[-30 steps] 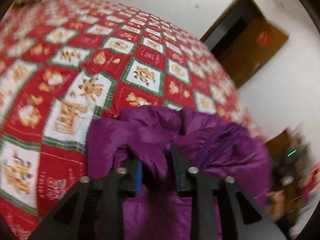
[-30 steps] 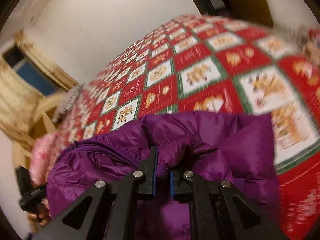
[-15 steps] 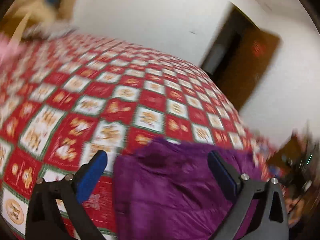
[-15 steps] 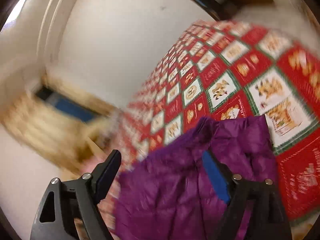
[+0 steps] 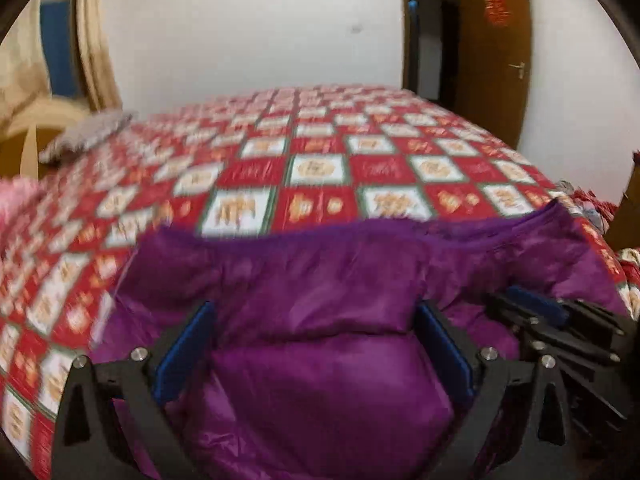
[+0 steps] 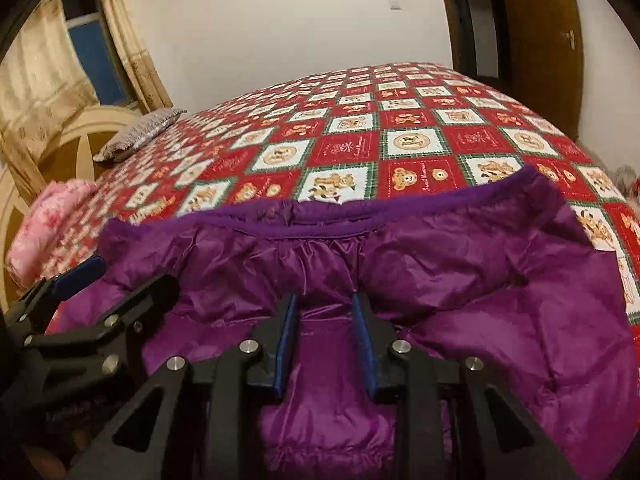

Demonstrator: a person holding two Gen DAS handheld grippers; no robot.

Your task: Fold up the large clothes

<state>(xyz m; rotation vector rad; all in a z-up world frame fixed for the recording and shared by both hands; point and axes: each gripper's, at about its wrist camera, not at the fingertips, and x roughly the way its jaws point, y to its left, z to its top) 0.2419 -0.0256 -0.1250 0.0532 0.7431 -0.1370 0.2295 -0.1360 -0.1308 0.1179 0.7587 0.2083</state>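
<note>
While the purple jacket [image 6: 400, 280] lies bunched on the bed [image 6: 400, 136], left gripper [image 5: 312, 344] stands wide apart and right gripper [image 6: 324, 336] is closing, neither clamped on cloth; likely between folds, next needing fresh grips on its edge

Dim warm indoor light, left view motion-blurred, fisheye bending w/ dark corners.

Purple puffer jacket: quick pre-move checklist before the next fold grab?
1. Purple puffer jacket lying on the red checked bedspread: ok.
2. Left claw open, nothing gripped: ok.
3. Right claw closing, pads not yet pressing fabric: not ok.
4. Far edge visible: ok.
5. Near hem in view: cannot tell.
6. Claws apart from each other: ok.
</note>
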